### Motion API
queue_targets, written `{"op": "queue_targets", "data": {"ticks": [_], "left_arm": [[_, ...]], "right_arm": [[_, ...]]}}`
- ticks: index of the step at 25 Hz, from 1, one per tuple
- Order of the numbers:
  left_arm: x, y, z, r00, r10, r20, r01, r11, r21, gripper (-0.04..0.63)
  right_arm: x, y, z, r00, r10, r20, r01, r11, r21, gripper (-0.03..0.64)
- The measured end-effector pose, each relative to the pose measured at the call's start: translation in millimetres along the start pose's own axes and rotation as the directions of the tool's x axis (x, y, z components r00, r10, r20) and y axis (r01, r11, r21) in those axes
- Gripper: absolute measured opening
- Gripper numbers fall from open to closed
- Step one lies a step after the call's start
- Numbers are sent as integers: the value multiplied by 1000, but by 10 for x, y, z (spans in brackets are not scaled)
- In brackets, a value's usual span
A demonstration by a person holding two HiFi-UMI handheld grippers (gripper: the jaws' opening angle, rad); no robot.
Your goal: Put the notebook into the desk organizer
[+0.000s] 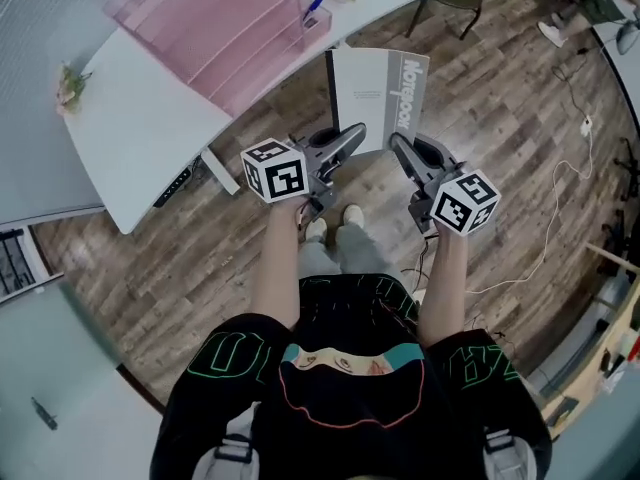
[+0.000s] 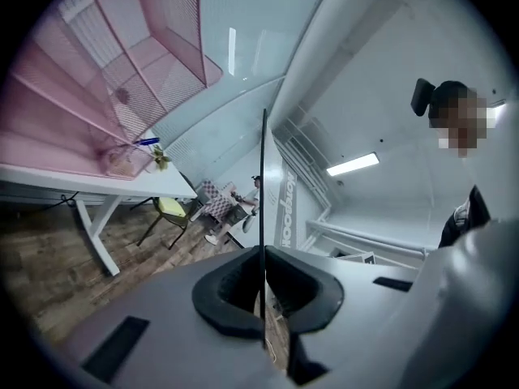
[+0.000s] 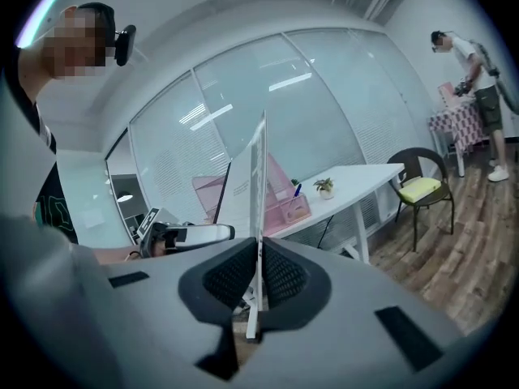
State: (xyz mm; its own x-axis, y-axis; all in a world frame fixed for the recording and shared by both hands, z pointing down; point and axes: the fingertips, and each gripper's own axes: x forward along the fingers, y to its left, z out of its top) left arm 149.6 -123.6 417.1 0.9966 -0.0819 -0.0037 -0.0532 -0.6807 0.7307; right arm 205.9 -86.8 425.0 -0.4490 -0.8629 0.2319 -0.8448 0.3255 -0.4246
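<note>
Notebook (image 1: 378,96), pinched between left fingers (image 1: 343,139), right fingers (image 1: 406,154)

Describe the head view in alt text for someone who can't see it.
Seen from above, a person holds a grey notebook in the air, its near edge pinched by the left tool and the right tool. Ahead, a pink wire desk organizer stands on a white desk over a wood floor.
</note>
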Motion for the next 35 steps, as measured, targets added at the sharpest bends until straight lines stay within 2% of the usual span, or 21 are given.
{"op": "queue_targets", "data": {"ticks": [4, 10, 13, 18, 25, 30, 35], "left_arm": [[-275, 340, -75, 993, 103, 64, -97, 992, -82, 8], [-534, 596, -176, 969, 215, 124, -194, 968, -163, 8], [-688, 731, -248, 949, 272, 157, -236, 948, -214, 9], [-947, 971, -376, 904, 367, 220, -299, 910, -287, 14], [-1210, 1231, -494, 848, 454, 273, -340, 861, -377, 23], [-1445, 1434, -543, 812, 490, 316, -314, 824, -471, 25], [-1530, 1570, -475, 797, 498, 342, -290, 812, -507, 29]], "right_arm": [[368, 26, -230, 991, 80, -108, -79, 997, 16, 17], [671, 61, -464, 962, 165, -217, -156, 986, 57, 17], [813, 108, -602, 943, 203, -265, -191, 979, 69, 17], [1046, 170, -860, 910, 241, -338, -218, 970, 104, 17], [1287, 233, -1112, 862, 305, -404, -252, 951, 180, 17], [1529, 317, -1290, 828, 330, -454, -258, 942, 216, 17], [1701, 302, -1321, 817, 343, -463, -239, 933, 268, 17]]}}
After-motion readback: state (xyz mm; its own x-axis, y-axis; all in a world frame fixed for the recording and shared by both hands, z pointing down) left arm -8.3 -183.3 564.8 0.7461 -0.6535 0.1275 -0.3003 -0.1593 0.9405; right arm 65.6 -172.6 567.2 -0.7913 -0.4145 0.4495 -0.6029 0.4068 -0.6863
